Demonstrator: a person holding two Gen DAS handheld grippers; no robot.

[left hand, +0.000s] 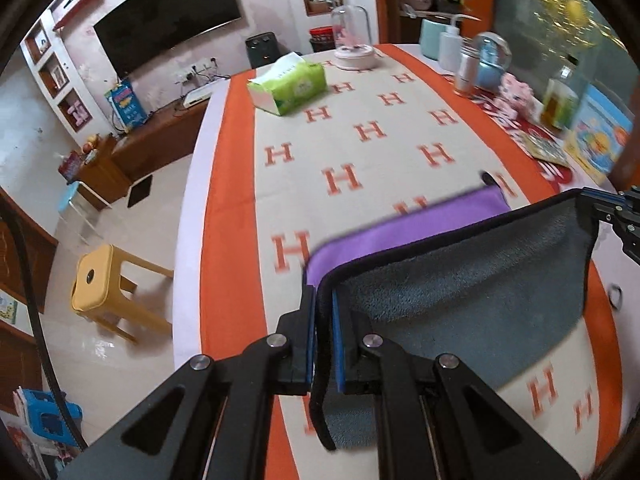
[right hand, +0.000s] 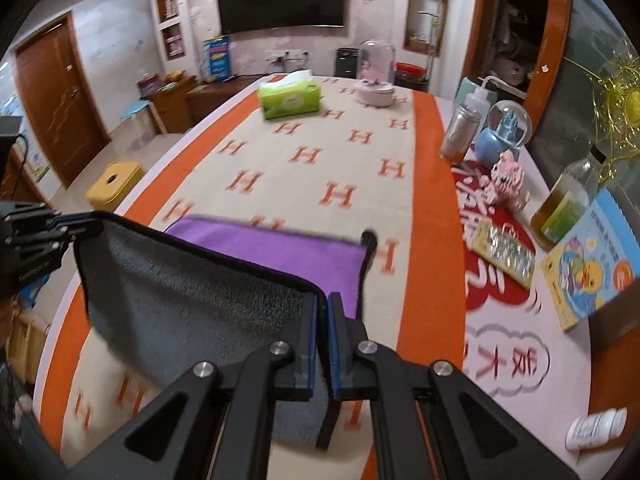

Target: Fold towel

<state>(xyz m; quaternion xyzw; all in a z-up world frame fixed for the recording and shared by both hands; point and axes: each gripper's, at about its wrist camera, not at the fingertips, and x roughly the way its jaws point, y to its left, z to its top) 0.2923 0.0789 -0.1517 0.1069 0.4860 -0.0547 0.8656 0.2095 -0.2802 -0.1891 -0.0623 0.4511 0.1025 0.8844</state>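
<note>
The towel (left hand: 472, 264) is grey on one side and purple on the other, with a dark hem. Its near edge is lifted off the table and stretched between both grippers. My left gripper (left hand: 323, 300) is shut on the towel's left corner. My right gripper (right hand: 323, 304) is shut on the right corner of the towel (right hand: 192, 292). The purple side (right hand: 276, 252) lies flat on the tablecloth beyond. The right gripper shows in the left wrist view (left hand: 616, 208); the left gripper shows in the right wrist view (right hand: 48, 224).
A cream and orange H-pattern tablecloth (left hand: 360, 132) covers the table. A green tissue pack (left hand: 288, 86) and a glass dome (left hand: 354, 40) stand at the far end. Bottles, a snow globe (right hand: 508, 128), a pink toy and books (right hand: 592, 268) line the right side. A yellow stool (left hand: 104, 284) stands left.
</note>
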